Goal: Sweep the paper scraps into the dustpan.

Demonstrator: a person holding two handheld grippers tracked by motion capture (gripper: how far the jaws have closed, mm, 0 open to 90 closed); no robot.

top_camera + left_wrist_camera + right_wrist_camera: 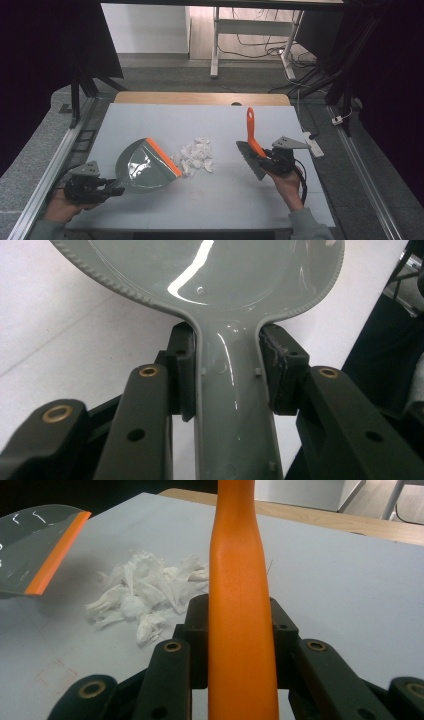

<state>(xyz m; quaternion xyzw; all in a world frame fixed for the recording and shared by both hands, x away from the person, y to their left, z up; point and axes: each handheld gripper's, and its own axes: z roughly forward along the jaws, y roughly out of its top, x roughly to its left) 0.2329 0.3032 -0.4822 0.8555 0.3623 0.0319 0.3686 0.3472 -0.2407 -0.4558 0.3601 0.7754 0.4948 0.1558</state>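
A grey dustpan [142, 167] with an orange lip [164, 156] rests on the white table, its mouth facing a pile of crumpled white paper scraps [196, 156]. My left gripper [102, 190] is shut on the dustpan's handle [235, 405], one pad on each side. To the right of the pile, my right gripper [267, 162] is shut on the orange handle [240, 625] of a small brush [252, 150], whose grey bristles [251, 161] hang just above the table. In the right gripper view the paper scraps [145, 597] and the dustpan lip [57, 555] lie ahead to the left.
The white table top [210, 200] sits on a wooden board [200, 98] showing at the far edge. A white power strip [314, 145] lies off the table's right side. Metal rails [55, 160] run along both sides. A desk frame and cables stand beyond.
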